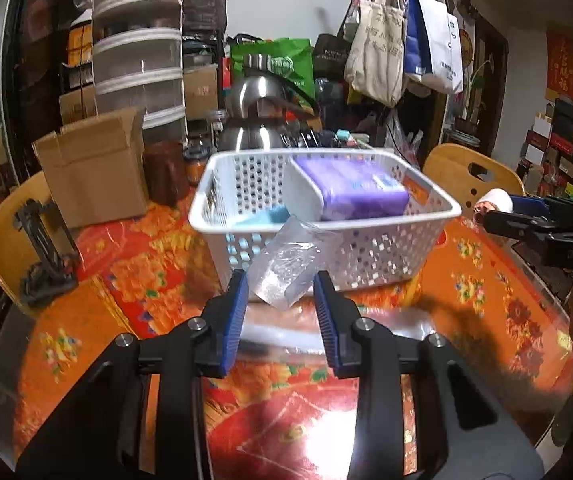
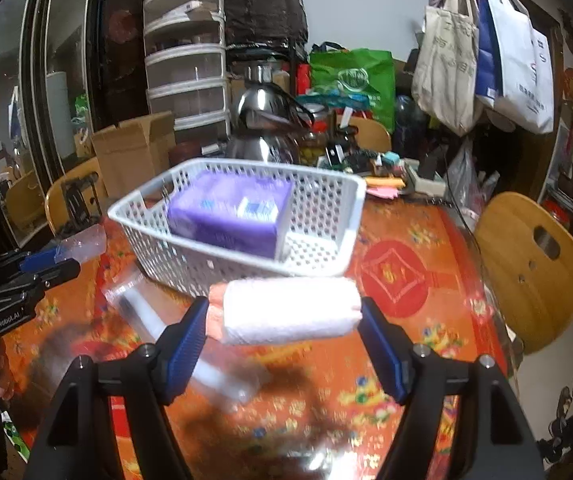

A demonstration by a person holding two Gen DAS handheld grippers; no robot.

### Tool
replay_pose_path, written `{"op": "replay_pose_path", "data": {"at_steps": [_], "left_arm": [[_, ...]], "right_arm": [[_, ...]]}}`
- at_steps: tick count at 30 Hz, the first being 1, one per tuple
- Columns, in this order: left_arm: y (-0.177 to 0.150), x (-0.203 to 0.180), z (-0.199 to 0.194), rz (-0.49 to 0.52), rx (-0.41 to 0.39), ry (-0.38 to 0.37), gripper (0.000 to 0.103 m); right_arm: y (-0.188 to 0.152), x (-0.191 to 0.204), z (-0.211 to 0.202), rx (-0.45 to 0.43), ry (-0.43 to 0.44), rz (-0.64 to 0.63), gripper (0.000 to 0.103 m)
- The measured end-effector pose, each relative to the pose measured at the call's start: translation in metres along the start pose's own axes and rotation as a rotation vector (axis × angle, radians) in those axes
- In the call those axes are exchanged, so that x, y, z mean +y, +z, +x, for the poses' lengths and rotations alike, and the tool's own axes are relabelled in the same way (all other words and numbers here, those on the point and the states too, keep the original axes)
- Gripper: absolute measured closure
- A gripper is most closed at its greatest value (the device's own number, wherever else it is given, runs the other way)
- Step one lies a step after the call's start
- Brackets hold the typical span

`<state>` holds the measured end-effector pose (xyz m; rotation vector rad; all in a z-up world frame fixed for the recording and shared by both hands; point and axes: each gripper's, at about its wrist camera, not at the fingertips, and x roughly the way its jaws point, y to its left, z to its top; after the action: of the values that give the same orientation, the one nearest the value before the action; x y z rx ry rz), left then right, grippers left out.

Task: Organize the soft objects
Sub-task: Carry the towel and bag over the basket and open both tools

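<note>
- Step in hand: carrying soft items to the basket (image 1: 366, 236), which stands on the table (image 1: 486, 280) and contains a purple pack (image 1: 362, 192).
- Left gripper (image 1: 280, 288): jaws clamp a clear bag (image 1: 286, 264) before the basket.
- Right gripper (image 2: 284, 312): jaws grip a rolled towel (image 2: 290, 310), held short of the rim.
- Next: lift each over the rim, then release.

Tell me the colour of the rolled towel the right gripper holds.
The rolled towel is white with a pink-orange end, clearest in the right wrist view.
</note>
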<state>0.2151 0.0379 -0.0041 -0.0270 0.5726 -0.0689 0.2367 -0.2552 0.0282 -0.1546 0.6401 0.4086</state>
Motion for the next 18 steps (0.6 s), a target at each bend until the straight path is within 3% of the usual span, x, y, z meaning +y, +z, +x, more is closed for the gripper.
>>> {"op": "replay_pose_path", "data": {"at_steps": [6, 18], "left_arm": [[0.040, 0.005, 0.013, -0.003, 0.011, -0.003, 0.072], [0.116, 0.032, 0.101, -0.051, 0.114, 0.061, 0.072]], "right_arm": [[0.038, -0.004, 0.015, -0.003, 0.001, -0.001, 0.029], [0.093, -0.029, 0.090, 0.058, -0.043, 0.035, 0.029]]}}
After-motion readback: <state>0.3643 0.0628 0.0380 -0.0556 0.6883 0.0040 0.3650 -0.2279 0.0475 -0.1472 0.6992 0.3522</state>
